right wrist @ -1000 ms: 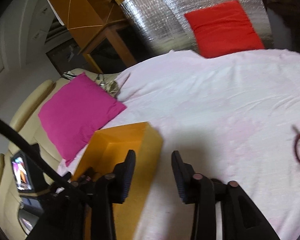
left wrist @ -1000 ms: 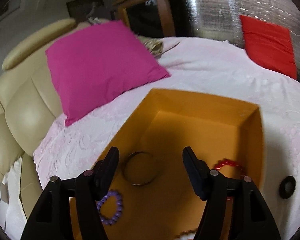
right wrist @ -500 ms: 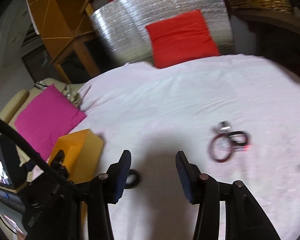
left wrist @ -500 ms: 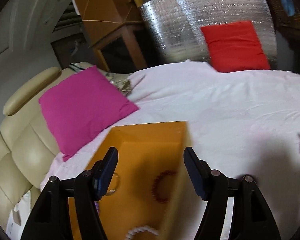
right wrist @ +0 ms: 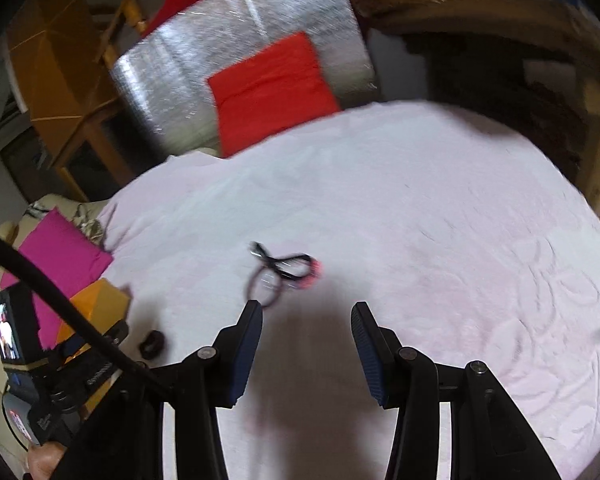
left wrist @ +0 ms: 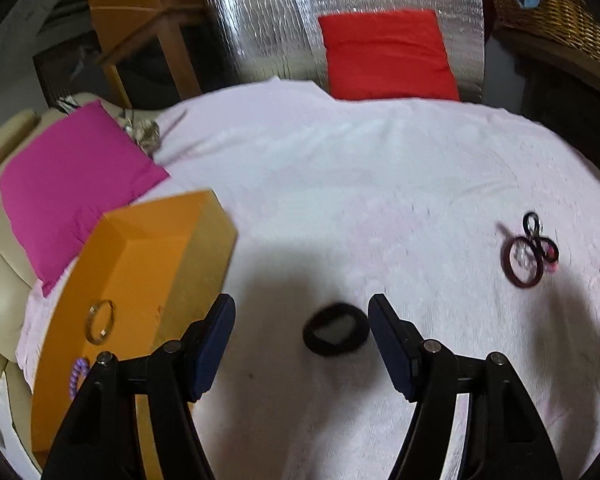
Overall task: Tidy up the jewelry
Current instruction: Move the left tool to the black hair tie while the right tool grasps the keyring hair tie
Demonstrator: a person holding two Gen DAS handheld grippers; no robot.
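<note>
Bedspread (left wrist: 340, 184) is carrying the loose jewelry. Left gripper (left wrist: 302, 322) is hovering with its jaws apart and empty, a black hair tie (left wrist: 336, 334) lying on the cloth between them. Right gripper (right wrist: 306, 324) is likewise standing apart and empty, just short of a tangled cluster of dark rings (right wrist: 280, 274). Orange box (left wrist: 140, 264) is holding a gold bangle (left wrist: 99, 322) and a purple bead bracelet (left wrist: 78, 374).

One orange box (left wrist: 140, 264), two bracelets inside it (left wrist: 99, 322), one black hair tie (left wrist: 336, 330), two cushions (left wrist: 72, 188), two tools (left wrist: 302, 332)
</note>
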